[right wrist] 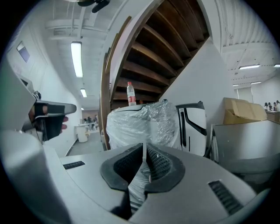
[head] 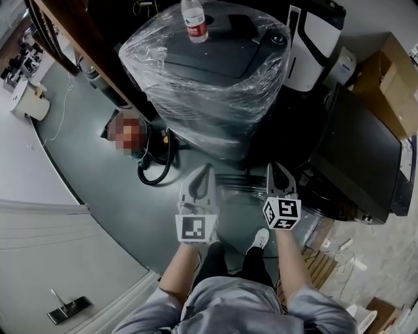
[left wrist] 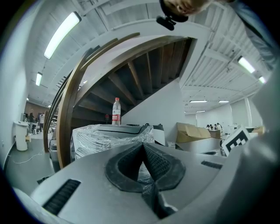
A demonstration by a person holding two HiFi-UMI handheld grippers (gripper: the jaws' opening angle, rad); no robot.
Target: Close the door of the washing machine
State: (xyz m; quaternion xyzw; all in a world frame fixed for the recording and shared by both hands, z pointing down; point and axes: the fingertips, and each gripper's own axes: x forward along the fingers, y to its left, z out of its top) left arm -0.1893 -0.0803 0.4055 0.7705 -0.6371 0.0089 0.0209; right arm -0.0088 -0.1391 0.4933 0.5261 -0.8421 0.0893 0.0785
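The washing machine (head: pixel 209 85) is a top-loader wrapped in clear plastic film, standing straight ahead of me. Its dark lid (head: pixel 209 55) lies flat on top, and a water bottle (head: pixel 194 19) stands upright on it. My left gripper (head: pixel 199 171) and right gripper (head: pixel 279 168) hang side by side in front of the machine's lower part, short of touching it. Both are shut with nothing between the pads. The machine (left wrist: pixel 109 135) and bottle (left wrist: pixel 115 111) show beyond the left gripper (left wrist: pixel 143 146). The right gripper (right wrist: pixel 144 148) points at the wrapped machine (right wrist: pixel 140 122).
A white appliance (head: pixel 313 39) stands right of the machine, with a dark flat panel (head: pixel 362 156) and cardboard boxes (head: pixel 392 85) further right. A black hose (head: pixel 157 169) coils on the floor at the left. A wooden stair beam (head: pixel 72 39) runs behind. My feet (head: pixel 260 238) are below.
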